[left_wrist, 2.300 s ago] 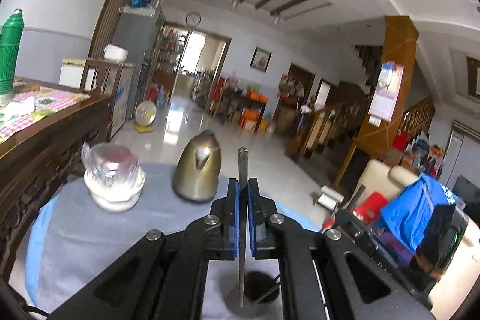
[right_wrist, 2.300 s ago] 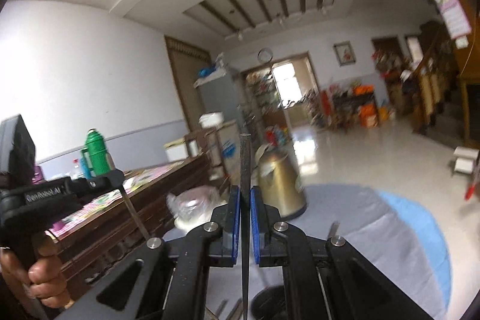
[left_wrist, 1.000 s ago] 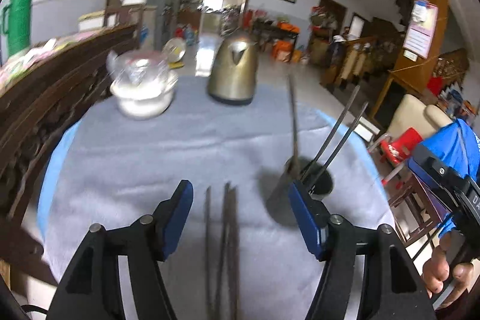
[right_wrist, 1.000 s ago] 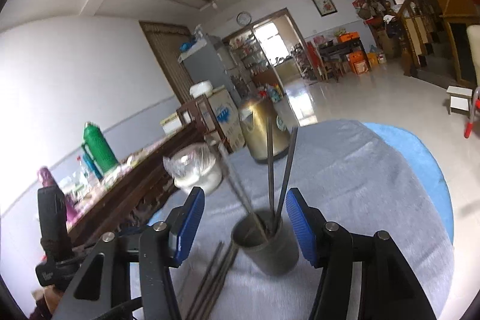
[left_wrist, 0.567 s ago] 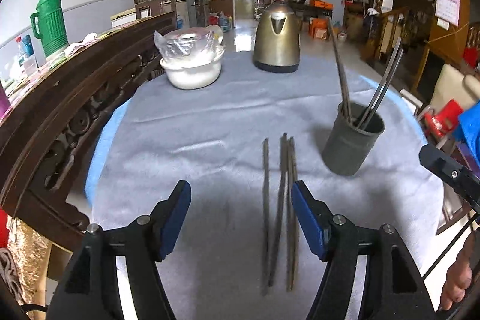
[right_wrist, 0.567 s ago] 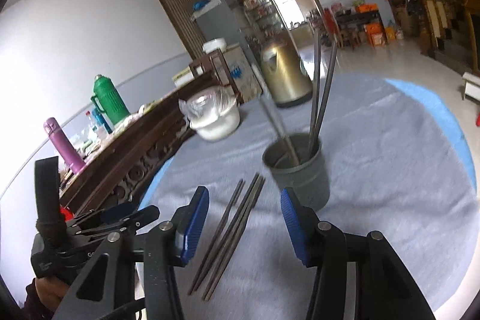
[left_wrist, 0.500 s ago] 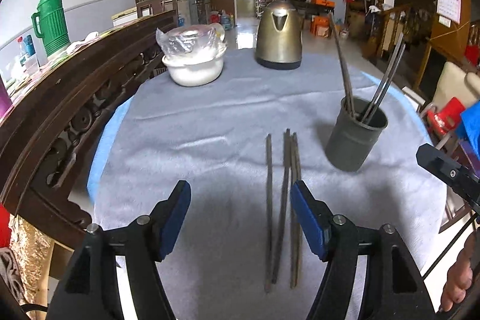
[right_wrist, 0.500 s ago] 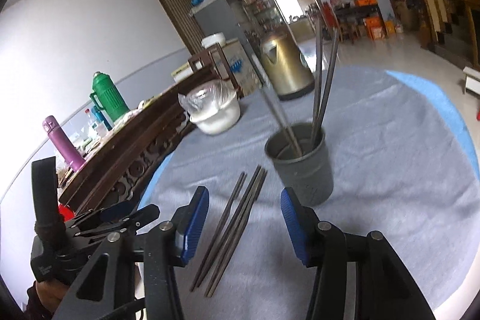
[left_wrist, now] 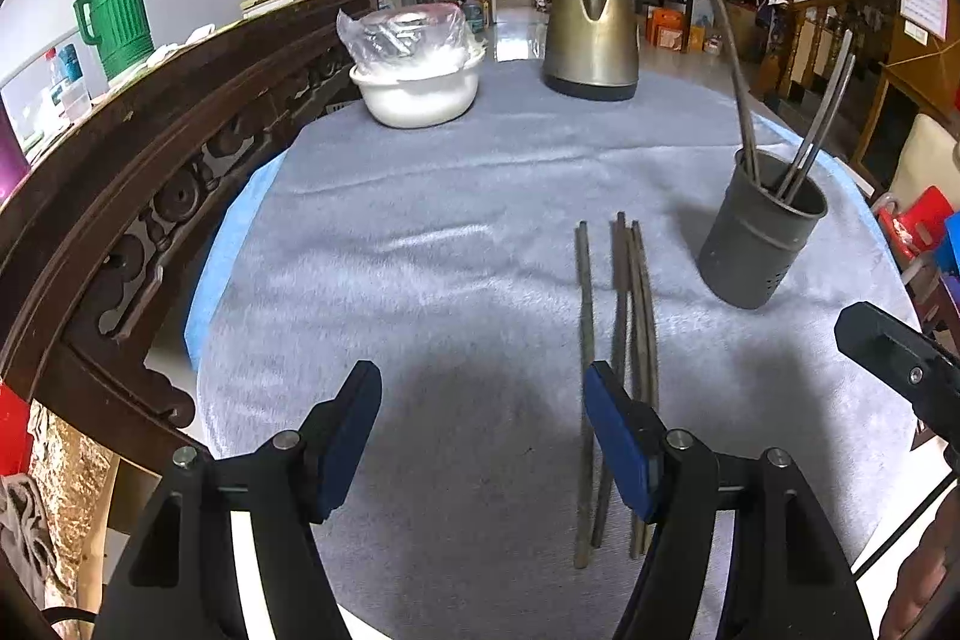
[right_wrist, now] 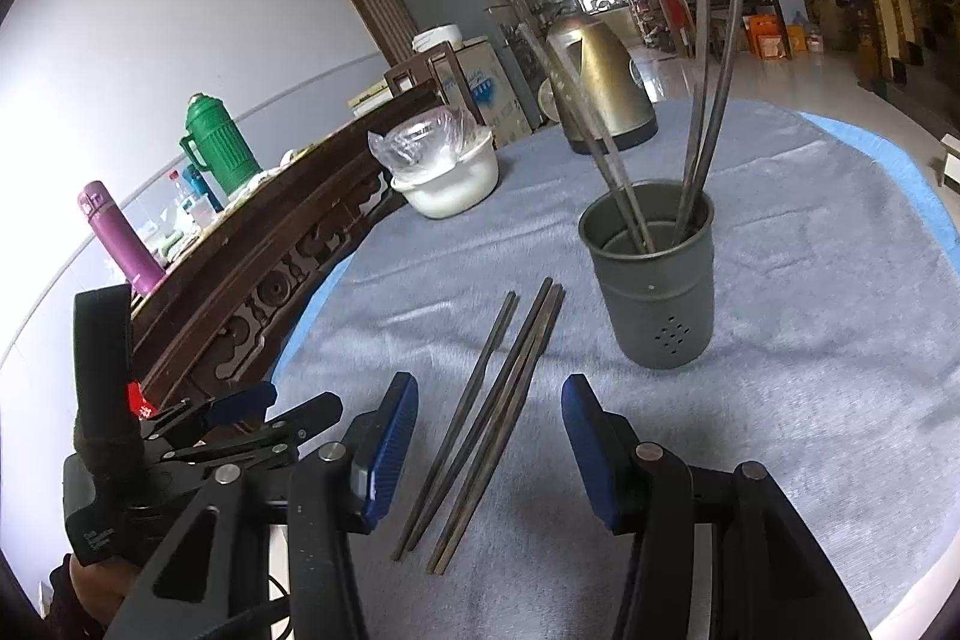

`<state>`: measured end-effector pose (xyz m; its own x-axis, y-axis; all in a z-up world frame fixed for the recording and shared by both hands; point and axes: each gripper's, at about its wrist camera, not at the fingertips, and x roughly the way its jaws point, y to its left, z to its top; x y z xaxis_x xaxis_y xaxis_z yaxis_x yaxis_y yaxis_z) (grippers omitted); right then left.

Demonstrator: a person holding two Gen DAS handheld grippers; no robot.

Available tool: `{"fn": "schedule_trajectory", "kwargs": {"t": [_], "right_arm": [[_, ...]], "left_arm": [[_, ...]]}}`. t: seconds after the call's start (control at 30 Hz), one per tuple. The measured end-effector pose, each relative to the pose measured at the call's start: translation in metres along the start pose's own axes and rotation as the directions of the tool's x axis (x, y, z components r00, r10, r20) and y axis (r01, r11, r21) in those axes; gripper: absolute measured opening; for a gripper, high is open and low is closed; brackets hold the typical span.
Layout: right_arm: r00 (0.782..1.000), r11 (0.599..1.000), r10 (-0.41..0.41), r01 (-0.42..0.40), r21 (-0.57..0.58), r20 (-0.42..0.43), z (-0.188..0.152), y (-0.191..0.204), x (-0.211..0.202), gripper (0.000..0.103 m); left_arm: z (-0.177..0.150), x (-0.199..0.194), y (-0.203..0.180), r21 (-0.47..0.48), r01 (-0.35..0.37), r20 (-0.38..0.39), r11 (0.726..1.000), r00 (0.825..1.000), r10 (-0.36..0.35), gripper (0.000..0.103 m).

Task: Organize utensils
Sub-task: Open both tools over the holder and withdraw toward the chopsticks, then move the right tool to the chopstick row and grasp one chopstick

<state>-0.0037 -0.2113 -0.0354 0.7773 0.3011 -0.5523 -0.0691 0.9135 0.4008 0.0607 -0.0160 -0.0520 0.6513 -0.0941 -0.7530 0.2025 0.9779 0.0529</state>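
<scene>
Both my grippers are over the table right now, jaws spread wide and nothing in either one. My left gripper has the loose chopsticks lying flat just ahead of its right finger, which covers part of them. From my right gripper the same chopsticks run forward between the 2 fingers, angled toward the cup, about 4 of them as far as I can tell.

The cup sits upright on the grey cloth, ahead and slightly right of my right gripper, just past the tips of the loose sticks. It has 4 chopsticks standing in it, leaning out in 2 pairs.

Further ahead near the far edge are a kettle and a white bowl with plastic wrap on top.
</scene>
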Motion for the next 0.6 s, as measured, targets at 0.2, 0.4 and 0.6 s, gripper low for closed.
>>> {"fn": "schedule_trajectory", "kwargs": {"t": [0.2,0.4,0.6], "right_arm": [[0.999,1.000,-0.012,0.013,0.008,-0.031,-0.003,-0.001,0.008,0.054],[0.997,1.000,-0.018,0.019,0.010,-0.074,-0.010,-0.001,0.021,0.053],[0.991,0.999,-0.035,0.035,-0.008,-0.131,-0.020,0.000,0.046,0.039]], "left_arm": [[-0.004,0.010,0.002,-0.002,-0.008,-0.033,1.000,0.999,0.007,0.071],[-0.011,0.020,0.011,-0.044,0.055,-0.072,0.998,0.996,-0.058,0.071],[-0.022,0.034,0.017,-0.082,0.112,-0.120,0.990,0.985,-0.121,0.071]]}}
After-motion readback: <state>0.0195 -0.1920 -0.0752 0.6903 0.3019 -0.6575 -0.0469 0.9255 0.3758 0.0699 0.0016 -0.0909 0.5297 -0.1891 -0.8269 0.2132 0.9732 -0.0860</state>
